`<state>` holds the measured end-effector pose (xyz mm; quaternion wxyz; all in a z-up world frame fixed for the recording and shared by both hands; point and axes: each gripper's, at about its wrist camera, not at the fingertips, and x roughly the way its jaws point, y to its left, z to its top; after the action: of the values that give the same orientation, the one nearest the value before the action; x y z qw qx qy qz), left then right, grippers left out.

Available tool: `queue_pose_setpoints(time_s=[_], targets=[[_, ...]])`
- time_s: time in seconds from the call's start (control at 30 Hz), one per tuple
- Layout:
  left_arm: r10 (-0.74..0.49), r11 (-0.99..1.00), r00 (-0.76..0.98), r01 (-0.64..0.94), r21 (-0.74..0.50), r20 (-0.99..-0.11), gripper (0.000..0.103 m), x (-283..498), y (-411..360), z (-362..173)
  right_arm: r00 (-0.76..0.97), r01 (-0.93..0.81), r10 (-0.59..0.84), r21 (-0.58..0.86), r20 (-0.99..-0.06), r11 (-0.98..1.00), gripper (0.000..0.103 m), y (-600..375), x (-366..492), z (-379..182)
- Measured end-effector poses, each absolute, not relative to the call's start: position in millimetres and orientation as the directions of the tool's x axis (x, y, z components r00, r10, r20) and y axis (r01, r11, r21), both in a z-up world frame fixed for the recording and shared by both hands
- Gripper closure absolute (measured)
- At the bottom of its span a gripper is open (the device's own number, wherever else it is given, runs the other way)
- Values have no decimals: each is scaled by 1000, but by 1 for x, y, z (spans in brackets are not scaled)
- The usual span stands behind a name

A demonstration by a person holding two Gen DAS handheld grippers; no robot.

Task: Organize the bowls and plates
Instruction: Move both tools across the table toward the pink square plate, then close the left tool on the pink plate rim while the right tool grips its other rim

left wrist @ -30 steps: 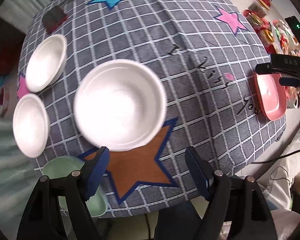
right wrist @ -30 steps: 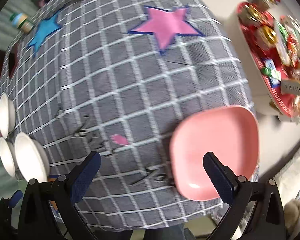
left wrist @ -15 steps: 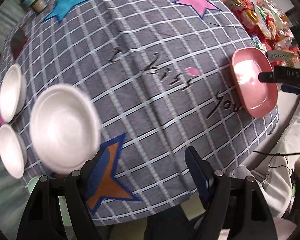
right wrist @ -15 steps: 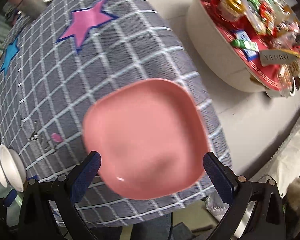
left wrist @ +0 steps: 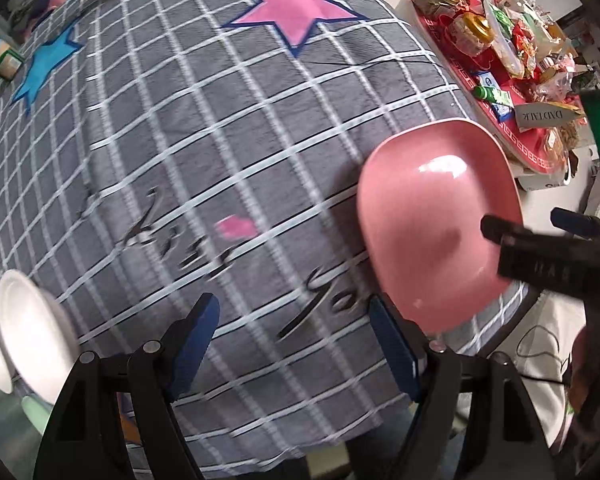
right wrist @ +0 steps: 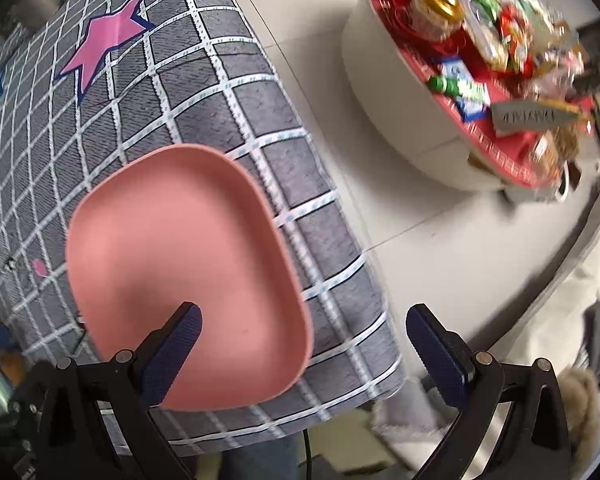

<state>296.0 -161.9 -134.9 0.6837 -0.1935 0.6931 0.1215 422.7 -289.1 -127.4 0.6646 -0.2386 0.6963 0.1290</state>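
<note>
the pink plate (right wrist: 188,276) lies flat at the counter (left wrist: 204,128) edge, right under the wide-open, empty right tongs (right wrist: 304,352), one tip over its middle, while the open, empty left tongs (left wrist: 296,344) hang just beside it.

A grey checked cloth (left wrist: 204,128) is covering the bench, showing a pink star (left wrist: 296,8), a blue star (left wrist: 44,68) and dark script (left wrist: 188,248) beside a small pink heart (left wrist: 236,227). A jar (left wrist: 2,62) is sitting near the blue star. Beyond the cloth's edge, a red tray (right wrist: 496,140) is holding packaged snacks on a white stand (right wrist: 396,92) over a pale tiled floor (right wrist: 440,248).
</note>
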Motion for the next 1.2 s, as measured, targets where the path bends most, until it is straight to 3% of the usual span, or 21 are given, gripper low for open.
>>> queue_pose_setpoints(time_s=[0.33, 0.63, 0.97, 1.2], targets=[[-83, 892, -52, -448, -51, -995, 22, 336, -183, -174, 40, -632, -214, -190, -976, 751, 0, -280, 423, -147], [-61, 889, -63, -458, -26, -996, 22, 307, -159, -171, 54, -685, -221, -197, -974, 702, 0, -257, 402, -145], [-73, 809, -87, -587, -8, -994, 22, 224, -107, -167, -60, -733, -160, -66, -985, 678, 0, -203, 335, -153], [-82, 802, -47, -596, -38, -995, 22, 233, -109, -169, -147, -730, -125, 22, -981, 683, 0, -194, 330, -163]])
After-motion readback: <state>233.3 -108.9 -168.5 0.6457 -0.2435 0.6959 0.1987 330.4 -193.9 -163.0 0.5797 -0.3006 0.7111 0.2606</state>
